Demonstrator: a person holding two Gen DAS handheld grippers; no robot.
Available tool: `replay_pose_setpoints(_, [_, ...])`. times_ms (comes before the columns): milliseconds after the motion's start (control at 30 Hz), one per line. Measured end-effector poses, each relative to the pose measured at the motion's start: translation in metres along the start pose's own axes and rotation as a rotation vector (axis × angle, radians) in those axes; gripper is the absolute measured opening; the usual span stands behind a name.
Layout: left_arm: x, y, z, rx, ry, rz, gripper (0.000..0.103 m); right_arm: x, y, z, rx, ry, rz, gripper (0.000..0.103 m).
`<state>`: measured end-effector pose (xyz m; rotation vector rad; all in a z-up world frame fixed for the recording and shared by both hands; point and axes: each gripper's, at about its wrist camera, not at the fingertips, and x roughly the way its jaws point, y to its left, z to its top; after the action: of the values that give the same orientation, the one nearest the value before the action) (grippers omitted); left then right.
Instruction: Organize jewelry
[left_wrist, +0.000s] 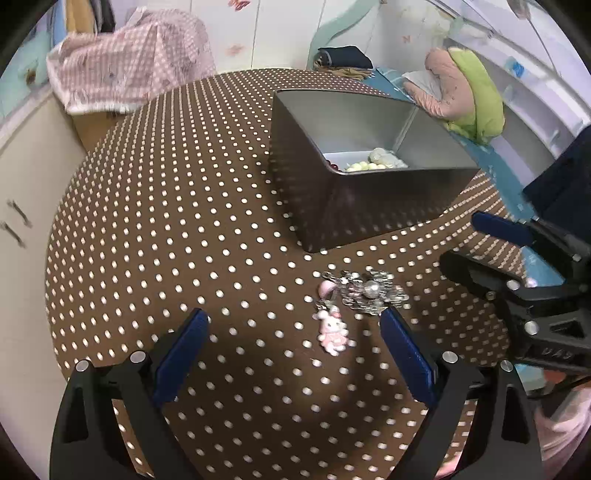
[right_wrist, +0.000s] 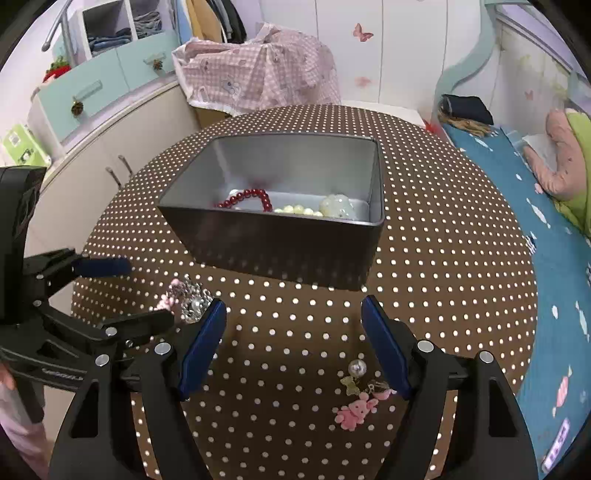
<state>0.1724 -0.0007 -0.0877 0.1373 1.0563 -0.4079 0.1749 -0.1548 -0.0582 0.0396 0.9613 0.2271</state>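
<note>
Polka-dot table (left_wrist: 184, 221): both grippers, left (left_wrist: 295, 354) and right (right_wrist: 293, 343), released, empty; left should straddle brooch (left_wrist: 365, 291) squarely, then drop into tin (right_wrist: 280, 236).

Round counter (right_wrist: 443, 258) in brown cloth with white dots; grey metal box (right_wrist: 288, 247) sits on it near the middle; silver brooch with pearl (left_wrist: 369, 291) just in front of the box; pink bunny charm (left_wrist: 332, 330) touching the brooch; second pink charm with clear bead (right_wrist: 356, 402) further from the box.
</note>
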Motion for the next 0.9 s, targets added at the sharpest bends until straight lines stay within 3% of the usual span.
replay_pose_setpoints(267, [0.007, -0.007, -0.005, 0.055, -0.020, 0.077, 0.093, 0.007, -0.001, -0.009, -0.016, 0.008, 0.008, 0.073])
replay_pose_setpoints(400, [0.010, -0.005, -0.004, 0.094, -0.015, 0.054, 0.097, 0.007, 0.003, -0.013, -0.040, 0.004, 0.021, 0.073])
replay_pose_setpoints(567, [0.006, -0.011, -0.009, 0.087, -0.032, 0.053, 0.094, 0.007, 0.001, -0.017, -0.045, 0.001, 0.022, 0.073])
replay_pose_setpoints(633, [0.001, -0.014, -0.012, 0.086, -0.055, 0.056, 0.078, 0.006, 0.000, -0.018, -0.049, 0.001, 0.018, 0.072])
replay_pose_setpoints(700, [-0.005, -0.024, -0.012, 0.117, -0.071, 0.054, 0.037, 0.005, 0.001, -0.018, -0.062, -0.003, 0.020, 0.067])
replay_pose_setpoints(733, [-0.006, -0.032, -0.013, 0.147, -0.067, 0.060, 0.031, 0.005, 0.002, -0.018, -0.071, -0.002, 0.026, 0.059])
replay_pose_setpoints(767, [-0.007, -0.039, -0.014, 0.175, -0.068, 0.071, 0.017, 0.005, 0.003, -0.018, -0.077, -0.001, 0.032, 0.055])
replay_pose_setpoints(800, [-0.007, -0.047, -0.016, 0.210, -0.073, 0.092, 0.011, 0.005, 0.005, -0.018, -0.083, 0.001, 0.039, 0.050])
replay_pose_setpoints(900, [-0.006, -0.051, -0.016, 0.211, -0.076, 0.105, 0.011, 0.003, 0.009, -0.020, -0.107, 0.000, 0.070, 0.042])
